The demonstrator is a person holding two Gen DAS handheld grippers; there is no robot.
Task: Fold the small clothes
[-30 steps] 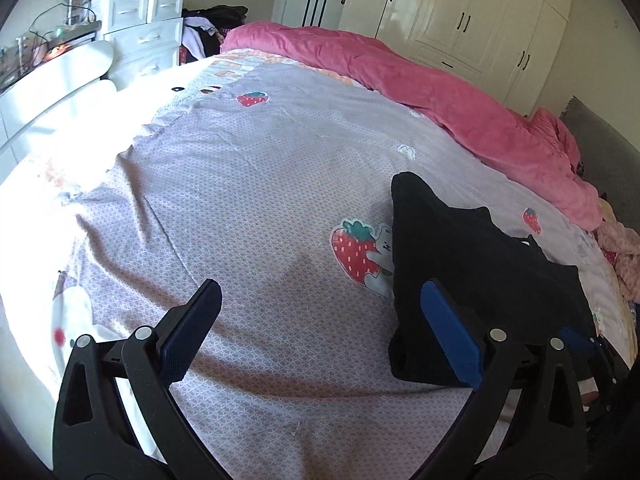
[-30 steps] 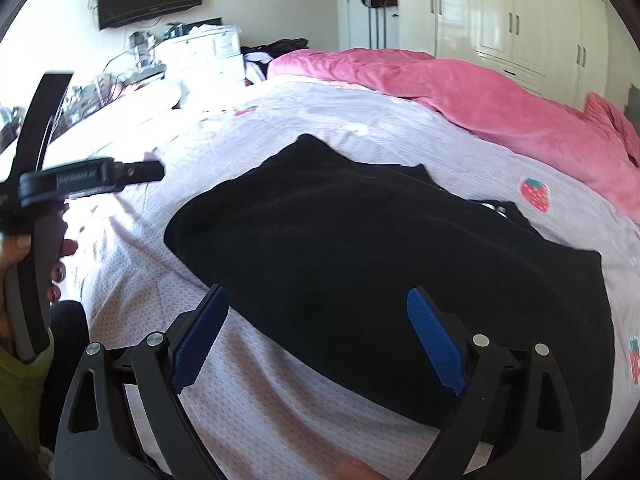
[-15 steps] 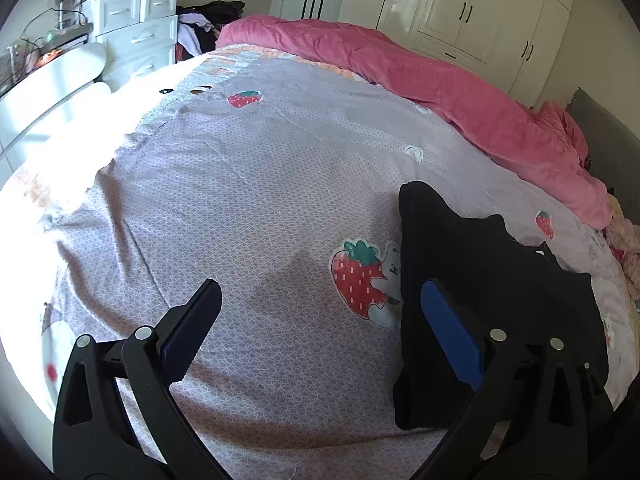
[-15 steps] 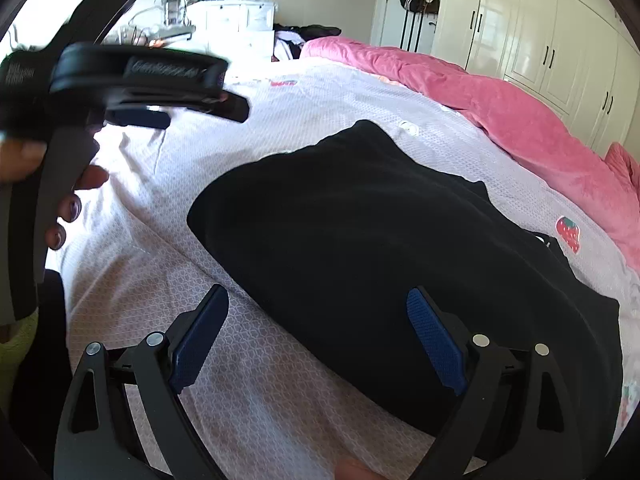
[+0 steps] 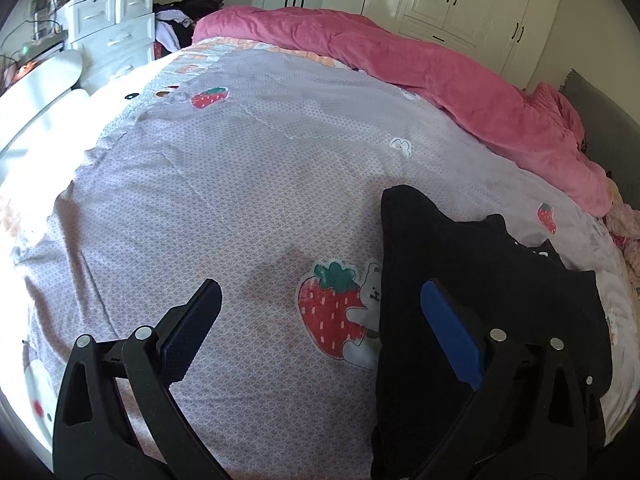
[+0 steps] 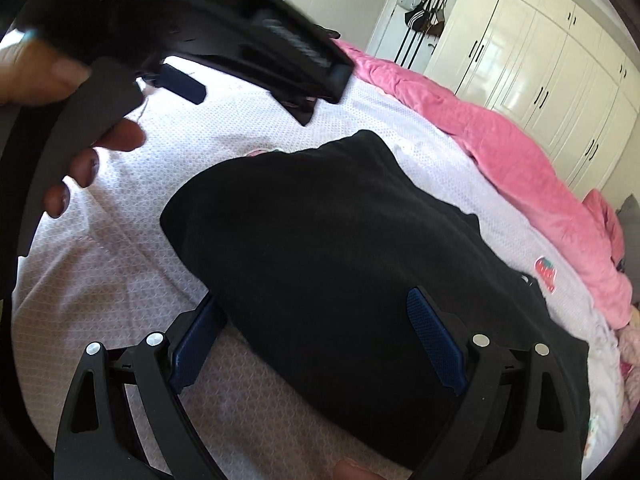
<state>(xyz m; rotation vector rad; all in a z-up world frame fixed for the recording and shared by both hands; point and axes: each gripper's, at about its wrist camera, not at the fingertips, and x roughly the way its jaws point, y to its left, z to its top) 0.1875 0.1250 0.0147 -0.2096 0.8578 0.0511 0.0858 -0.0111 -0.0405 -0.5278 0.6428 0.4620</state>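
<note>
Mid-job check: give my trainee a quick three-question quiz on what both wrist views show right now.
1. True or false: the left gripper is shut on the black garment.
2. What lies along the far side of the bed sheet? A) pink blanket B) grey towel C) blue pillow
3. Fill in: the right gripper hangs open above the garment's ____ edge.

Key: 1 false, its fingers are open and empty. 2 A, the pink blanket. 3 near.

Both tongs gape wide: left tongs [image 5: 320, 320], gripped by a hand [image 6: 68, 120], and right tongs [image 6: 316, 332].
</note>
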